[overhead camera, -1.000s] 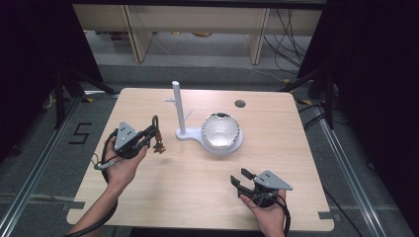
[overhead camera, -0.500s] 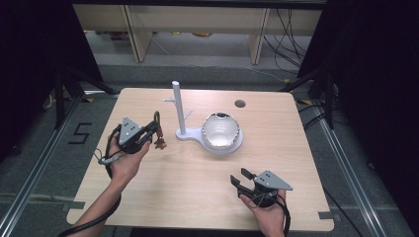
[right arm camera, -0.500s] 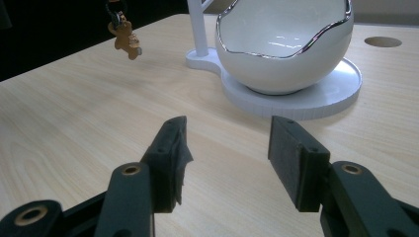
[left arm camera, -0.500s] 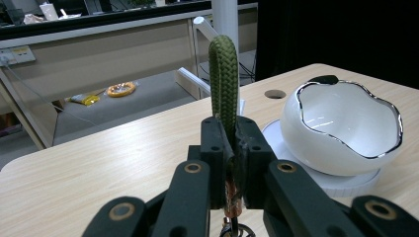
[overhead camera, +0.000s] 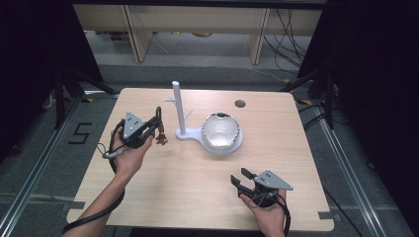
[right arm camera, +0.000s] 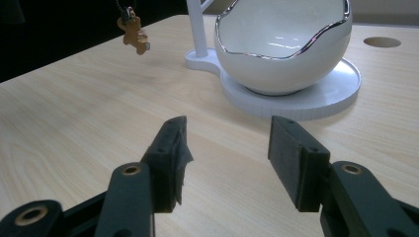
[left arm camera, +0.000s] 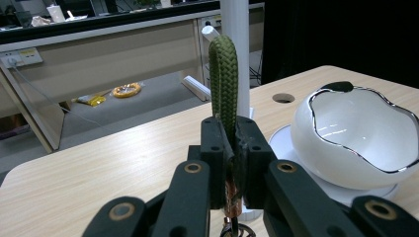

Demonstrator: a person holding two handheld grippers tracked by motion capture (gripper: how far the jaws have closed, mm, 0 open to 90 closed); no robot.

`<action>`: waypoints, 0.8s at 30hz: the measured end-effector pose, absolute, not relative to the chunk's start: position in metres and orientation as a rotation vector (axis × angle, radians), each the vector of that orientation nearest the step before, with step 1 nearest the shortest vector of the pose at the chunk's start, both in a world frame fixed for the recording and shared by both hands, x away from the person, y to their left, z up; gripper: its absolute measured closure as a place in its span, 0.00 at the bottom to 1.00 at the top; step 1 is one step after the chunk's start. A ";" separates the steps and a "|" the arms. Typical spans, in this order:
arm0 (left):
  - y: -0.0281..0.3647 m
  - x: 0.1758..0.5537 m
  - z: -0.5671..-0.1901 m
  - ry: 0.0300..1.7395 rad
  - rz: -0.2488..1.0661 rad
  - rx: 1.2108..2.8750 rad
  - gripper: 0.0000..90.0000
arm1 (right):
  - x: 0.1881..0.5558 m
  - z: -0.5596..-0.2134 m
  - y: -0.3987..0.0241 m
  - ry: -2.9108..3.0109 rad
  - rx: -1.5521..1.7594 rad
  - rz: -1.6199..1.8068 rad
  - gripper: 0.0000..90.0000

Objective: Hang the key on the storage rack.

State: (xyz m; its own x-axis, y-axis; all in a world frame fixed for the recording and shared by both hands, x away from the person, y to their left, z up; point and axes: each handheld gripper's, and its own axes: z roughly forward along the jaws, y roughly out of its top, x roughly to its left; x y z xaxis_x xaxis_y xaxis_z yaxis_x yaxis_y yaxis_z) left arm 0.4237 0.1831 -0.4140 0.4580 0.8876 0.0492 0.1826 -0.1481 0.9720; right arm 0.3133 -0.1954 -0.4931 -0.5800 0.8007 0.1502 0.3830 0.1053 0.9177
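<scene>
My left gripper (overhead camera: 157, 124) is shut on a green braided cord loop (left arm camera: 223, 94), held above the table's left side. A small brown gingerbread-man charm (overhead camera: 161, 139) hangs below it on the cord; the charm (right arm camera: 135, 32) dangles clear of the table. Just right of it stands a white stand with a post (overhead camera: 178, 106) and side pegs, its base joined to a round dish. A white bowl with a wavy silver rim (overhead camera: 221, 131) sits on that dish. My right gripper (overhead camera: 242, 178) rests open near the table's front right edge, nothing between its pads (right arm camera: 174, 158).
The light wooden table (overhead camera: 197, 187) has a round cable hole (overhead camera: 240, 103) at the back right. Shelving and cables lie on the floor beyond the far edge. Metal rails run along both sides of the table.
My left gripper has drifted slightly up and towards the white post with the charm hanging from it. The right gripper has stayed where it was.
</scene>
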 end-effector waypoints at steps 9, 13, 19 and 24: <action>0.180 0.432 -0.412 0.956 0.832 1.624 0.92 | 0.314 -0.494 -0.195 2.011 1.147 1.479 0.56; 0.179 0.436 -0.411 0.966 0.839 1.624 0.92 | 0.311 -0.493 -0.194 2.003 1.188 1.490 0.56; 0.177 0.440 -0.409 0.973 0.850 1.622 0.92 | 0.313 -0.493 -0.196 2.008 1.141 1.474 0.56; 0.176 0.443 -0.409 0.978 0.855 1.624 0.92 | 0.313 -0.494 -0.196 2.005 1.144 1.473 0.56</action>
